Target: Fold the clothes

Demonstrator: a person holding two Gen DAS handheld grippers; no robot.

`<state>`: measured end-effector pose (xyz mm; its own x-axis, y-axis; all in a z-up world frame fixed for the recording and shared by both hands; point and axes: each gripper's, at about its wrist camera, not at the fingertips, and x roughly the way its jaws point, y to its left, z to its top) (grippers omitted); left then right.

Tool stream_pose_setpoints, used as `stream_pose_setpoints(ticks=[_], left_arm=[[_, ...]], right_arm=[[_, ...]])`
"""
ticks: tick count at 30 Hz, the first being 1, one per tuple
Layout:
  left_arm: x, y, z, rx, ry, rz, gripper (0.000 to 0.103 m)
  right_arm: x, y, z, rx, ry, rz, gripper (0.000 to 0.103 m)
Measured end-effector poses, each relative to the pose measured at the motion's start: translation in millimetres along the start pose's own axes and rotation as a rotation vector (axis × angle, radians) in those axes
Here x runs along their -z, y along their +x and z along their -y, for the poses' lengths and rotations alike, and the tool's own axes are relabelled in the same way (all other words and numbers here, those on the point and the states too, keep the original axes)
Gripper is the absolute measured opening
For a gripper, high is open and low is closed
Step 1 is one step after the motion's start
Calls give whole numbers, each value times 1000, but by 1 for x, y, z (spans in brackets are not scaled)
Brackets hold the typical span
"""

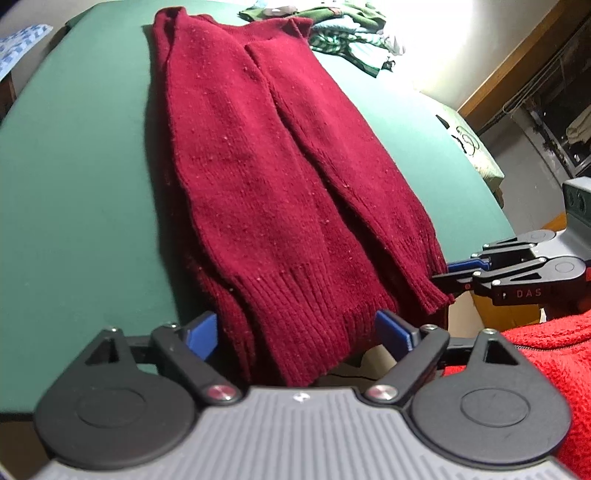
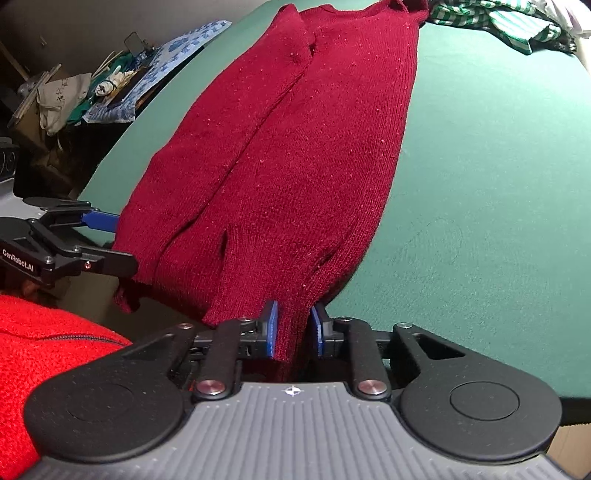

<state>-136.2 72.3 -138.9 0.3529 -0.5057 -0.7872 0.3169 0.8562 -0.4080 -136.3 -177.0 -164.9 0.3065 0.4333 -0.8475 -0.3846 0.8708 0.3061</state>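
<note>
Two grippers meet the sweater (image 1: 258,166) hem at the table (image 1: 74,184) edge. Left gripper (image 1: 295,332) straddles it, spread wide. Right gripper (image 2: 293,330) pinches it.

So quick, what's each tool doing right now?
Left tool: open, astride the red sweater's hem, not gripping.
Right tool: closing around the sweater's hem; firm grip cannot be told.

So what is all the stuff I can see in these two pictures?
Sweater: one, dark red knit, lying lengthwise on the table, hem hanging over the near edge.
Table: one, green top.
Clothes pile: several, green and striped, far end of the table.
Blue patterned cloth: one, past the left edge.
Left gripper: open, fingers either side of the hem.
Right gripper: its fingers flank a fold of hem; contact unclear.
Person's sleeve: bright red.
</note>
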Motion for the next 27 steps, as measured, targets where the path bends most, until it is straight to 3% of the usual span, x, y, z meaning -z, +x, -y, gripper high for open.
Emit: stream_pose_setpoints(ticks=[5,7,9,11,13,16,18,21,27], left_arm=[[-2,-2,-7,20,-31,1,86],[-4,-3,-9,11,-48,6,75],[-6,-4,-11,-8,-68,12,52],[-6,-6,-14,-25,-81,10,42],[-5,-7,-16,-26,-89,8,40],[-5,-8,-16,-40,-87,6,29],[-5,-8,-13,-59,-69,6,16],[-6,-8,-9,-73,-57,6,10],[-13,-23,-4,-70,-64,36,9]], right_arm=[[-1,0,-1,-9,8,-9,23],[-2,0,-1,-6,1,-6,22],[-2,1,-1,-6,1,-2,19],[-3,1,1,-6,2,-2,16],[-4,0,1,-4,-3,-6,15],[-6,0,2,-7,-10,-13,14],[-7,0,4,-11,-10,-15,13],[-7,-1,7,-20,-3,-8,11],[-13,-11,12,-56,32,17,10]])
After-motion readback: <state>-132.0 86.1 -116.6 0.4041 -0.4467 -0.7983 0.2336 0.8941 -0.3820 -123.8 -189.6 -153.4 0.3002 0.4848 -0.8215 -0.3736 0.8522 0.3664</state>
